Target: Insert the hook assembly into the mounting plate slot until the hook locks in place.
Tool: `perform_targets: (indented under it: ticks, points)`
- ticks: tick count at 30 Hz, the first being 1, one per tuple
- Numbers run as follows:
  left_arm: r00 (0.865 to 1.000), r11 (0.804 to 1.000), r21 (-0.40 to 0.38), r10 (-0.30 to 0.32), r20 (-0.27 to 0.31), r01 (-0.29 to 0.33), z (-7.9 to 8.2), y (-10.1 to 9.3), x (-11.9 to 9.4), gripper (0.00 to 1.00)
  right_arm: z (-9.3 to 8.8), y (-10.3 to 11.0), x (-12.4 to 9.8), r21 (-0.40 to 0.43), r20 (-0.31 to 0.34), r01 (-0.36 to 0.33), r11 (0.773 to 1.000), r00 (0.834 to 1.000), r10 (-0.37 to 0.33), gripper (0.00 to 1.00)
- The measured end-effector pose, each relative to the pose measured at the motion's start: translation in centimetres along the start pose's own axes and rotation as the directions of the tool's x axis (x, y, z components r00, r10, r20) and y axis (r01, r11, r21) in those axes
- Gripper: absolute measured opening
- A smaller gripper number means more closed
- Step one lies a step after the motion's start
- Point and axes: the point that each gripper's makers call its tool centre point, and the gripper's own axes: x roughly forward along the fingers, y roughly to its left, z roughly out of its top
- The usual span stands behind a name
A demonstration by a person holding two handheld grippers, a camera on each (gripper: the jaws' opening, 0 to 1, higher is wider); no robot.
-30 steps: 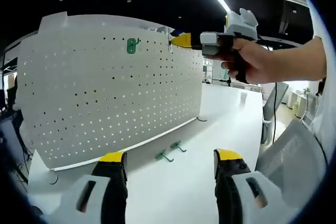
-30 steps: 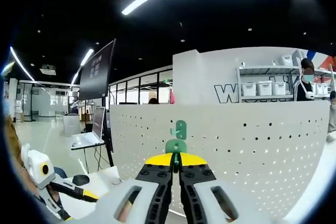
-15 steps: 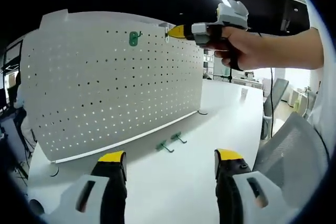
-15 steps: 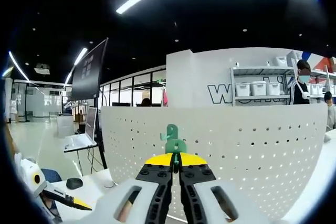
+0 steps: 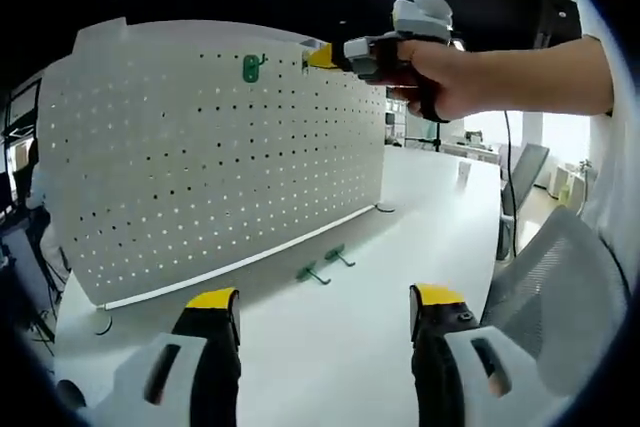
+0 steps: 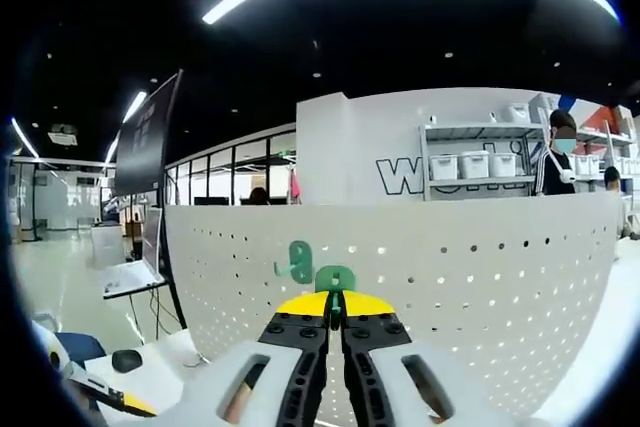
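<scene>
We face a white pegboard (image 5: 215,162) standing upright on a white table (image 5: 400,237). Our left gripper (image 5: 322,305) hovers near the table, jaws spread and empty. Our right gripper (image 6: 335,299) pinches a green hook (image 6: 334,279) near the board's top edge, beside a mounted green hook (image 5: 251,67). Two spare hooks (image 5: 325,263) lie on the table below.

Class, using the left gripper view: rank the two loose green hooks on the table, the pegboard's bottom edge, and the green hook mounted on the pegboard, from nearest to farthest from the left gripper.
From the left gripper:
1. Loose green hooks, on the white table just ahead; too close together to rank separately.
2. Pegboard's bottom edge, just beyond them.
3. Mounted green hook, high on the pegboard, upper left.
</scene>
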Motion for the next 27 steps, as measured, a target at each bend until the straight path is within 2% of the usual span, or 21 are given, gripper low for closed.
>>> perform_targets:
  ticks: [10,27]
  points:
    - [1.000,1.000,0.004,0.006,-0.004,-0.006,-0.1,0.1,-0.1,0.70,0.5,-0.8,1.6,-0.021,0.035,0.044,0.999,0.998,-0.043,0.01]
    - [1.000,1.000,-0.008,0.010,-0.011,-0.010,-0.4,0.3,-0.1,0.69,0.7,-0.9,3.8,-0.079,0.042,0.057,0.995,0.998,-0.054,0.01]
